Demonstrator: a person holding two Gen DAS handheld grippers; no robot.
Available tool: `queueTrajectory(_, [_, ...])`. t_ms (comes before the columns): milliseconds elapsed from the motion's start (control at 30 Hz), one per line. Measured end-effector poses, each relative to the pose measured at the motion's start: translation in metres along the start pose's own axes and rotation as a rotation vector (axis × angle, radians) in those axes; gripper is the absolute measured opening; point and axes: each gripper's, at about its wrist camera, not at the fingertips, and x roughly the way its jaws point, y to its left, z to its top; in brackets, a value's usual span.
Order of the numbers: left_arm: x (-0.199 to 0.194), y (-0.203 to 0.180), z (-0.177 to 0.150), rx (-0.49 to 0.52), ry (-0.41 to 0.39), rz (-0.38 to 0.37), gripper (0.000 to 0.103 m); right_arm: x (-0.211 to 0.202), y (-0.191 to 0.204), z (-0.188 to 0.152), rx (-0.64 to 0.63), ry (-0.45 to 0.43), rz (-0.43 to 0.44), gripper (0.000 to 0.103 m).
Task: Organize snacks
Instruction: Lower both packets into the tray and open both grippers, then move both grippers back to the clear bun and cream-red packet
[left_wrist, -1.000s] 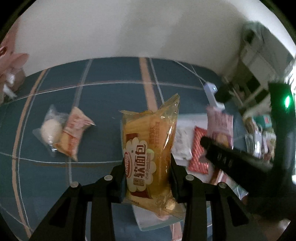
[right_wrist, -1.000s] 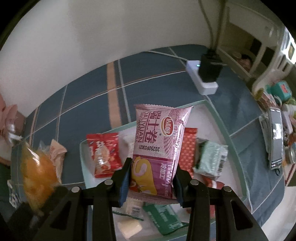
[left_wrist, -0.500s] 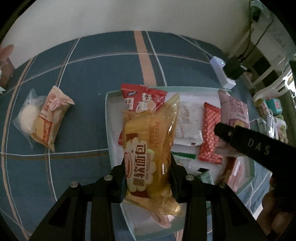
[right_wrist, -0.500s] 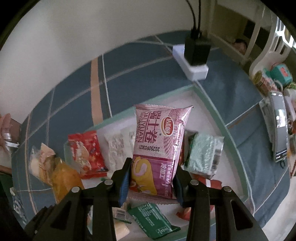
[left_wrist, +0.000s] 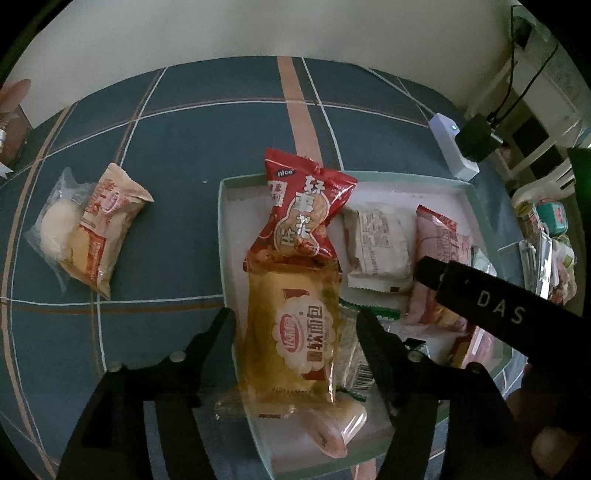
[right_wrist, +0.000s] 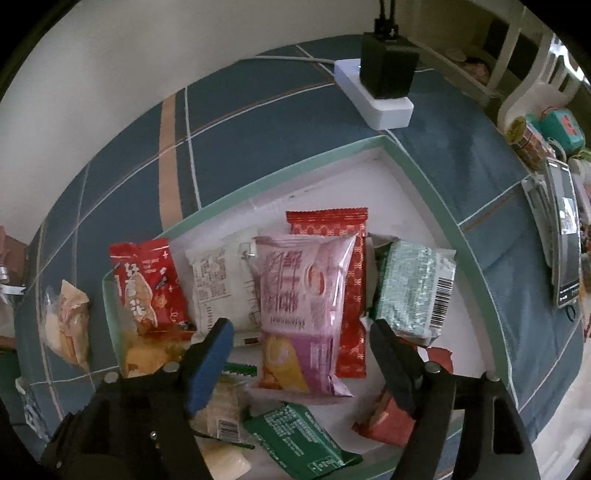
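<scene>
Both snacks dropped in the tray (left_wrist: 476, 206).
Left gripper (left_wrist: 295, 325) and right gripper (right_wrist: 301, 332) just opened, letting the bread (left_wrist: 295, 332) and chips (right_wrist: 303, 306) join the rest.

Blue plaid cloth (left_wrist: 207, 147): snack tray (left_wrist: 223, 229), two packets (left_wrist: 88, 236), power strip (right_wrist: 373, 92), perhaps phone (right_wrist: 565, 251).

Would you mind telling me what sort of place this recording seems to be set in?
Probably a room in a home. A plaid tablecloth covers the table, a white power strip with a plugged-in adapter lies on it, and household clutter crowds the edge by a white chair.
</scene>
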Motion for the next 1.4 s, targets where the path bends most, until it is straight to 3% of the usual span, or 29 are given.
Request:
queueTrajectory(300, [-0.021,0.022,0.006,-0.068,-0.029,0.061,0.087,-0.005,-0.002,0.001,-0.008,0.005,-0.015,0.102])
queueTrajectory(433, [-0.028,0.039,0.01,-0.136,-0.048,0.072,0.087,-0.006,0.001,-0.001,-0.024,0.001,-0.018,0.103])
queueTrajectory(533, [-0.034,0.054,0.012,-0.193,-0.08,0.136,0.088,-0.005,0.005,-0.003,-0.03,0.007,-0.029,0.103])
queueTrajectory(833, [-0.04,0.099,0.008,-0.364,-0.098,0.202,0.098,-0.009,0.028,-0.008,-0.078,-0.015,-0.05,0.103])
queueTrajectory(1400, [-0.047,0.14,0.007,-0.434,-0.109,0.224,0.102,-0.036,0.089,-0.017,-0.214,-0.105,-0.034,0.103])
